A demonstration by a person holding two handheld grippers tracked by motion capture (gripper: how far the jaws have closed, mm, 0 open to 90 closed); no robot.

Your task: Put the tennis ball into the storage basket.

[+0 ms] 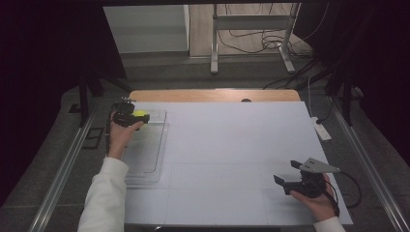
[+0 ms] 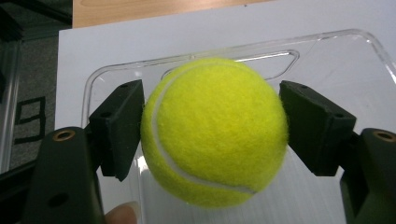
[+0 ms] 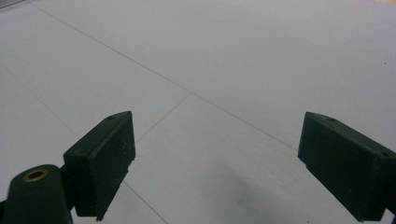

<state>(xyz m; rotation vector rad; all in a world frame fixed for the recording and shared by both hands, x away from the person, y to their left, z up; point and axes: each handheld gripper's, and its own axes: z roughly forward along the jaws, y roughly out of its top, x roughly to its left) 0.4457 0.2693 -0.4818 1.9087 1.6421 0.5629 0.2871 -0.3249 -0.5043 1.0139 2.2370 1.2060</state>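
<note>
One clear plastic tray (image 2: 373, 51) lies directly beneath and ahead of the left gripper (image 2: 212, 135), on the white sheet covering the table (image 1: 232, 145); nothing stands between gripper and tray. Both pads press the sides of a tennis ball (image 2: 214, 132), clamped and held above the tray's far end. Ball: bright yellow-green felt, fuzzy, one curved white seam. Right gripper (image 3: 215, 163) sits well apart over bare sheet, jaws spread wide, holding nothing.
</note>
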